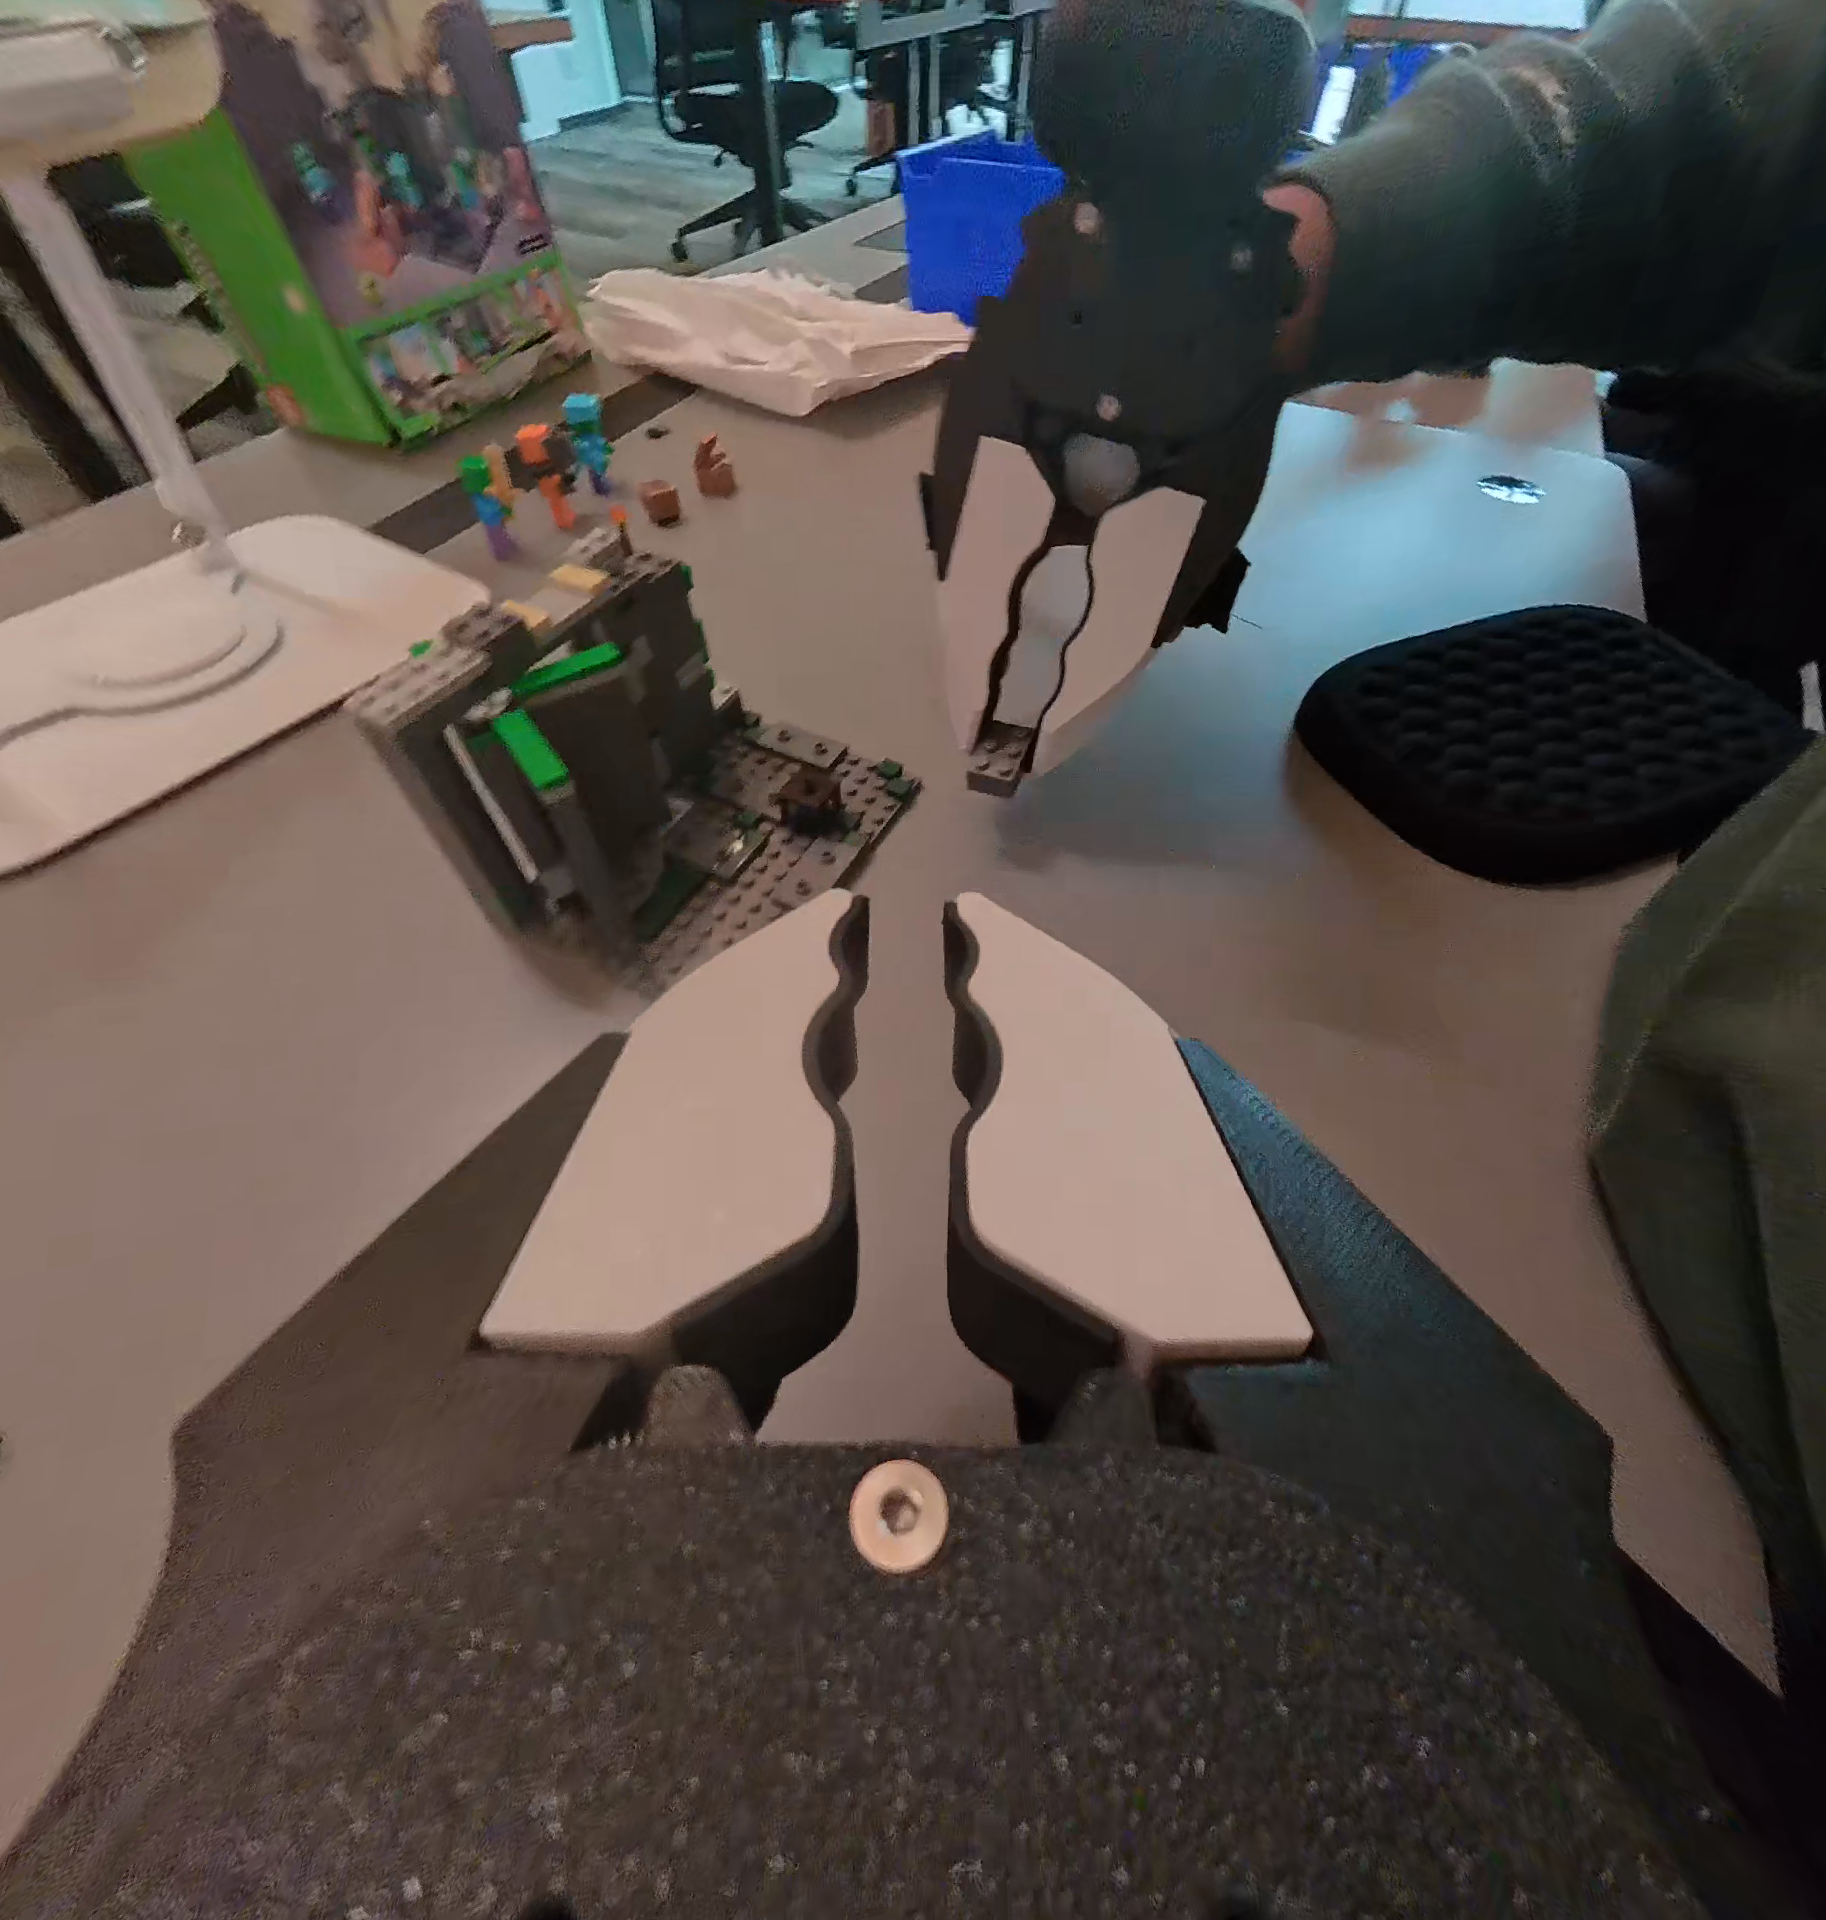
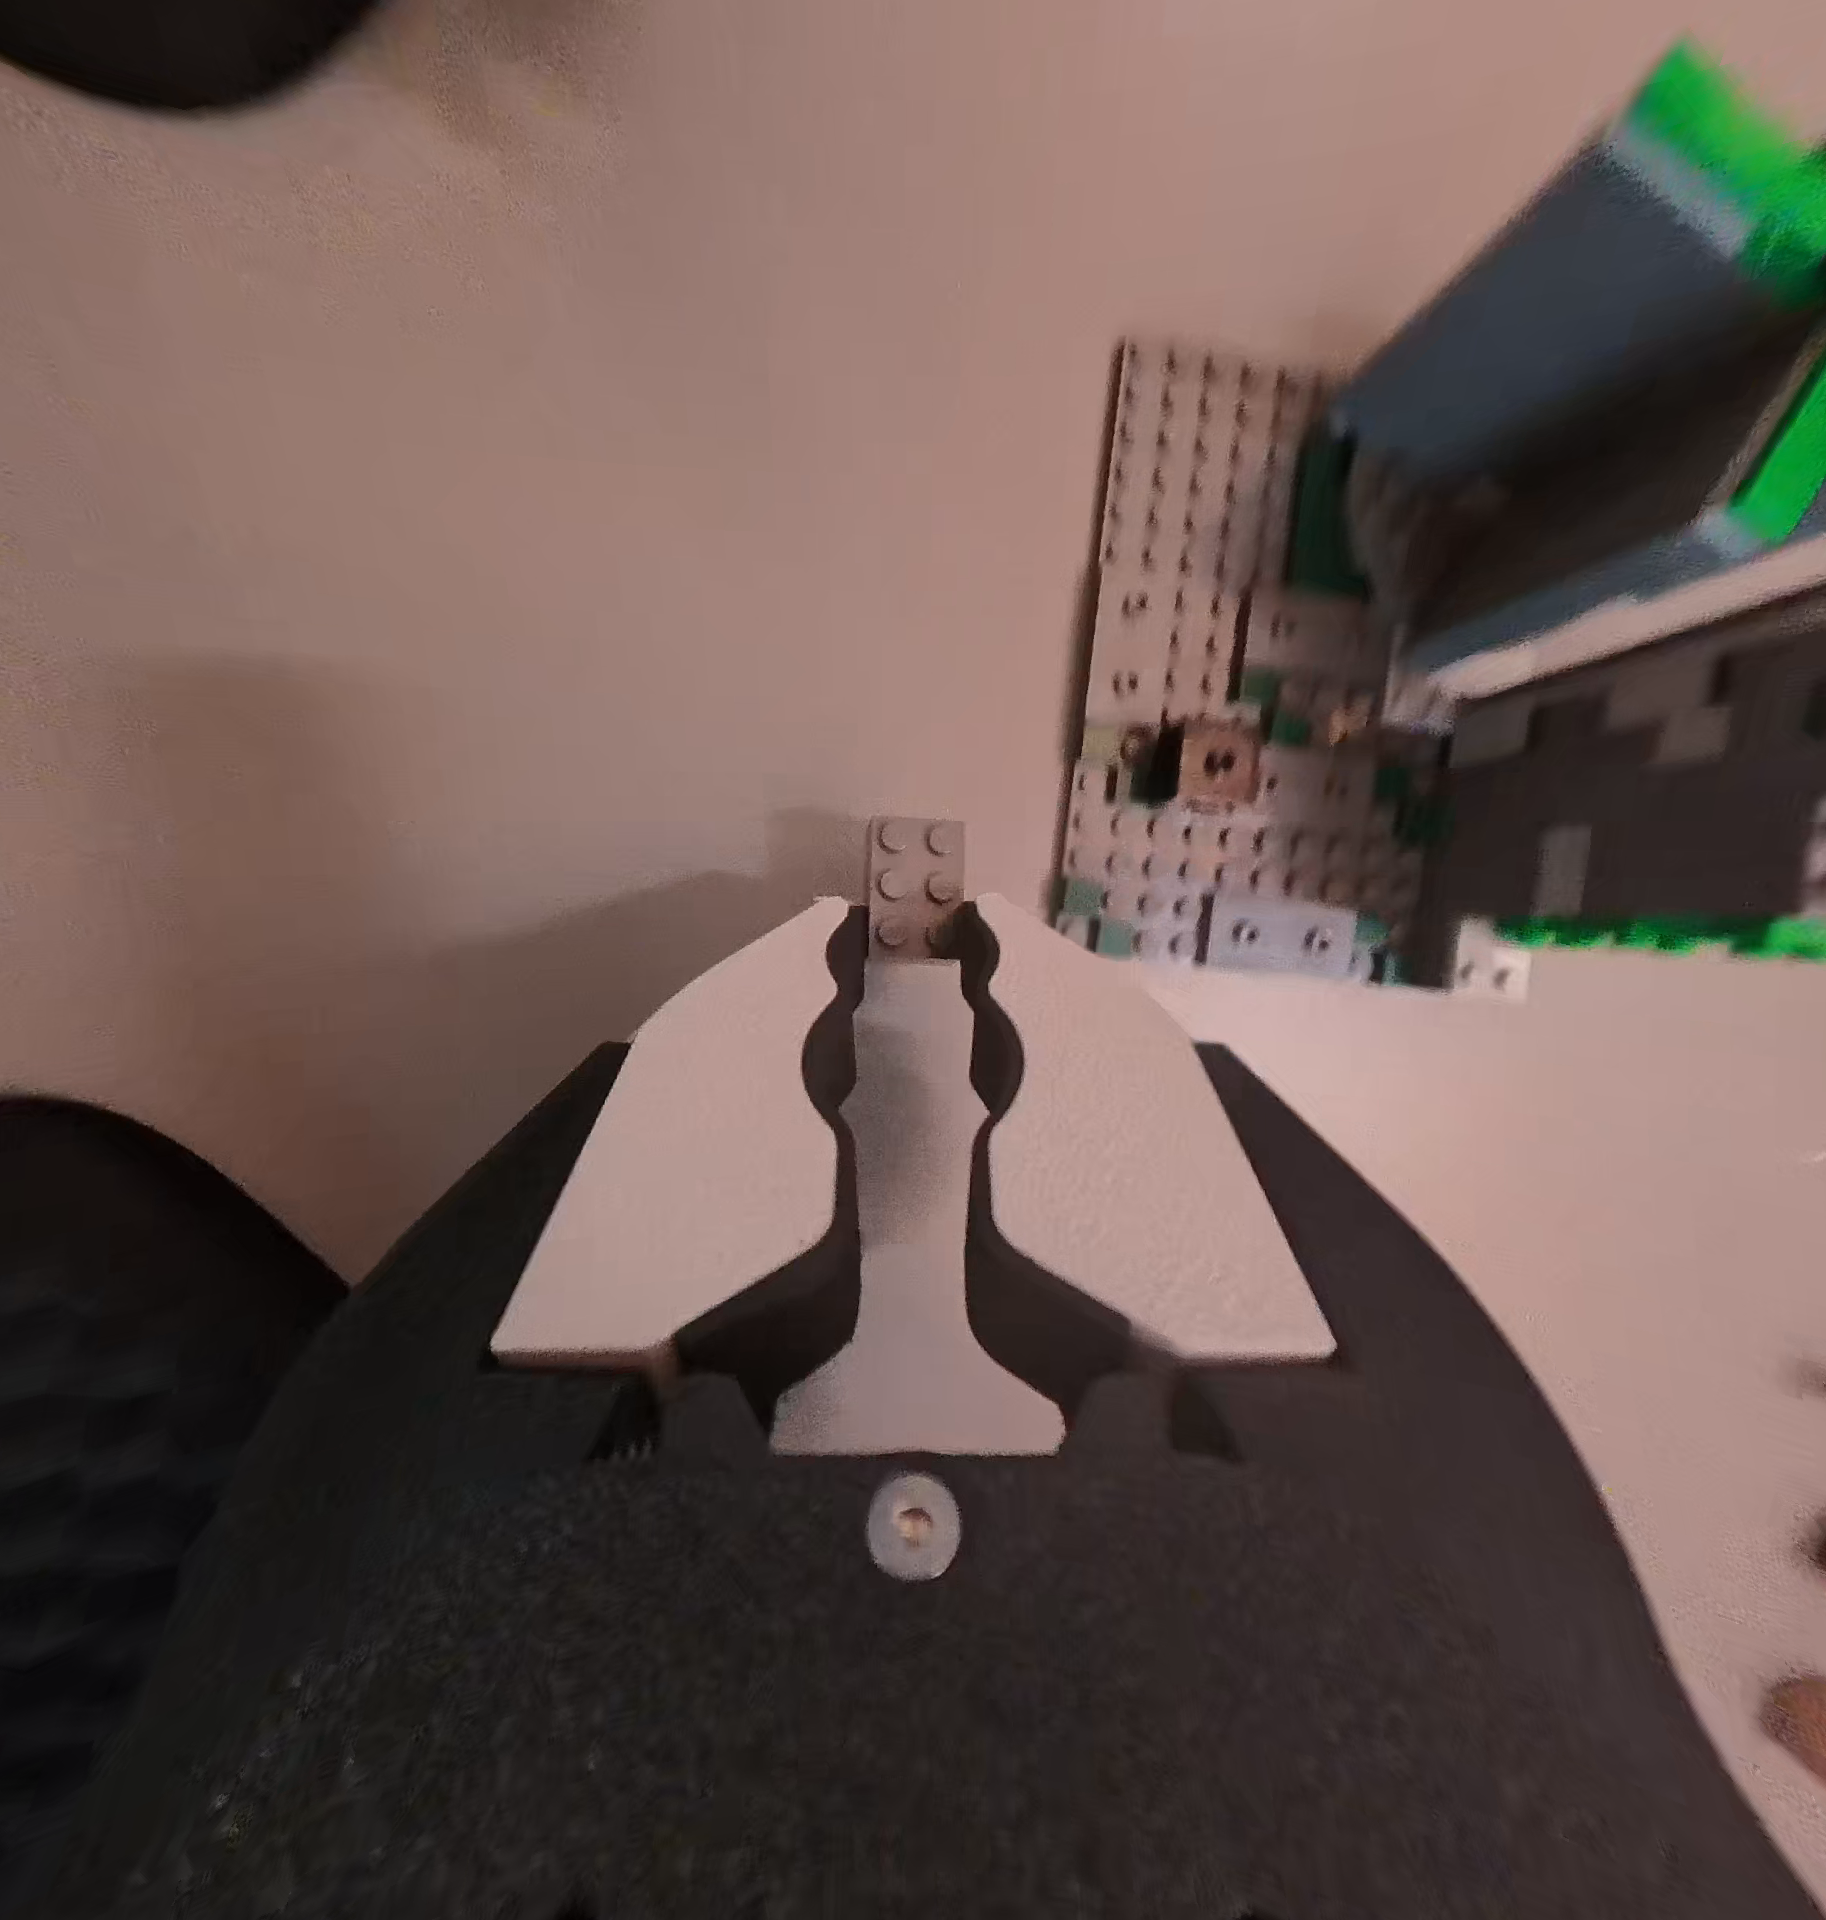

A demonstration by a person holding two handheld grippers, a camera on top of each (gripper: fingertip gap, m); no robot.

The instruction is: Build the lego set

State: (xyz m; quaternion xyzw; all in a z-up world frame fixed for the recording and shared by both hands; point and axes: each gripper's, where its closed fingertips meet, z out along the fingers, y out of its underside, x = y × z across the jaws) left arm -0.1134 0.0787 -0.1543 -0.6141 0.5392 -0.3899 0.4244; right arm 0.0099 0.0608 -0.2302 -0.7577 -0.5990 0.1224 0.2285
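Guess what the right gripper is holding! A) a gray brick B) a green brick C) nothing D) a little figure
A: the right gripper is shut on a gray brick at its fingertips, with the studs showing, and the left wrist view shows the same brick pinched just above the table.

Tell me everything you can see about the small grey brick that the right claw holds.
The grey brick is a small flat plastic piece with six round studs on top, two across and three along. The right claw is shut on its near end, so about two thirds stick out past the tips. In the left wrist view the brick hangs just above the table, close to the corner of the grey and green model, touching neither.
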